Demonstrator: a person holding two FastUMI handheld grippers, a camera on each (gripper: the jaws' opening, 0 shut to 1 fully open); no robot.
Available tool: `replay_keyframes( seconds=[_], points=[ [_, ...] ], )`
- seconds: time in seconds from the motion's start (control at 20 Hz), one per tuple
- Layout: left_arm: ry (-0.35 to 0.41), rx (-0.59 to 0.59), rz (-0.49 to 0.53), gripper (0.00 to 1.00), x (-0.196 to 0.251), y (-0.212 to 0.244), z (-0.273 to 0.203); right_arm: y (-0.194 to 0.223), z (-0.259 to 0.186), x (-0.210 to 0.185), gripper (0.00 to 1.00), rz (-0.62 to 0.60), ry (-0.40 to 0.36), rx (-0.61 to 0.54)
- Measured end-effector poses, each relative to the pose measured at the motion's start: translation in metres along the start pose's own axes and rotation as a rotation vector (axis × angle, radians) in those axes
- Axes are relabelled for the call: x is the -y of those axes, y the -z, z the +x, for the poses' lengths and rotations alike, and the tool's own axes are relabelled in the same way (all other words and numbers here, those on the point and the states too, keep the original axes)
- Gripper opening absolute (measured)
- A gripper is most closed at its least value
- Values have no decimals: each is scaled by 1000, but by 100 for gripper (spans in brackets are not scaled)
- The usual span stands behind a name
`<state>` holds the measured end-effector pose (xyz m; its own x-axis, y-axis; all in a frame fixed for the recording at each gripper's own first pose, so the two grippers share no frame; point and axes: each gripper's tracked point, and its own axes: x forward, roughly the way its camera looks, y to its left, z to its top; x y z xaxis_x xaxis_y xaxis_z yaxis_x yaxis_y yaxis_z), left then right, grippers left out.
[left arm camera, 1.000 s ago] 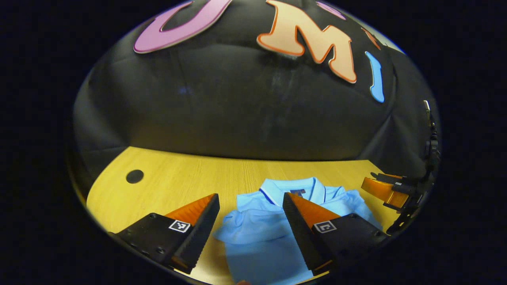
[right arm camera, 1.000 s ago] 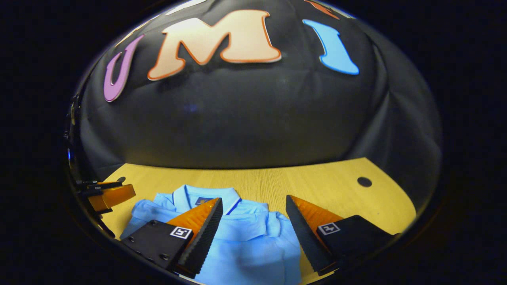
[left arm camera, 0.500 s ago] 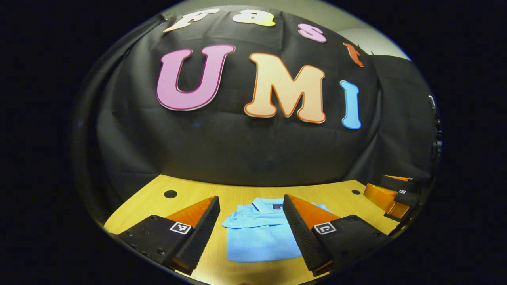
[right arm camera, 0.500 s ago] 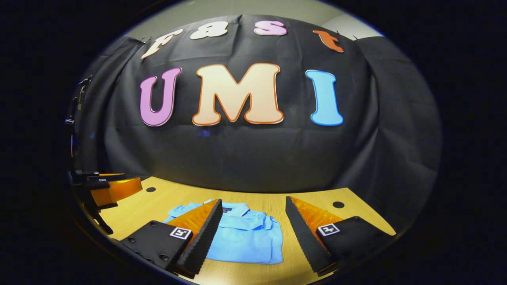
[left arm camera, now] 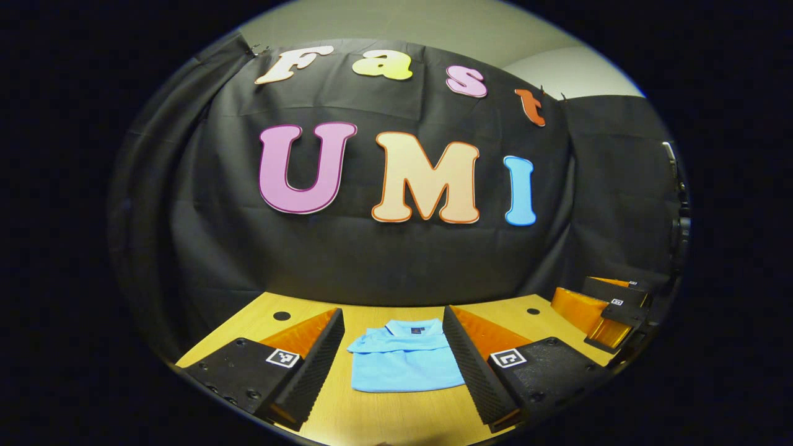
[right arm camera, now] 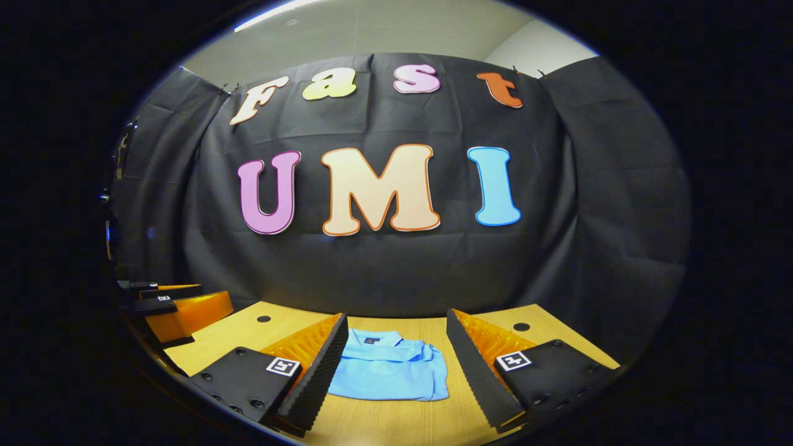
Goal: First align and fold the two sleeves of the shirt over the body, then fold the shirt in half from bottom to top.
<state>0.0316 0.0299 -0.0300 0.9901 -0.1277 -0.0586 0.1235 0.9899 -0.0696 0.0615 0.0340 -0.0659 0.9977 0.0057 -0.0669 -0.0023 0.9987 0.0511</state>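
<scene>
Booth table (left arm camera: pixel 396 421): we've got a wooden top with round cable holes, and the folded piece sits mid-table, towards the back.
Polo shirt (left arm camera: pixel 406 365): light blue, lying flat as a compact rectangle, collar on top at the far end, sleeves tucked in over the body; in the right gripper view (right arm camera: pixel 390 371) its near edge looks straight, so we judge both folds done.
Left gripper (left arm camera: pixel 393 359): jaws spread wide, nothing between them, held clear above the table on the near side of the shirt, touching no cloth.
Right gripper (right arm camera: pixel 396 365): same story, released and empty, framing the shirt from the near side; it also shows at the right edge of the left gripper view (left arm camera: pixel 598 310).
Step in hand: we read this as the pull-away after the last fold, and doing it well means lifting straight off and keeping both sets of fingers clear of the top layer so nothing drags open.
Alignment check: the right-hand corners are partly hidden behind a finger, so whether the layers match exactly there we can't quite tell.
</scene>
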Motion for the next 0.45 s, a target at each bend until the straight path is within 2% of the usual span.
replay_keyframes(
  seconds=[0.15,0.45],
  points=[
    [3,37,35,95,-2,-14,-10,-15,-12,-3,98,-18,-3,29],
    [10,56,31,95,-3,-22,-18,-25,-23,-11,99,-29,-13,53]
  ],
)
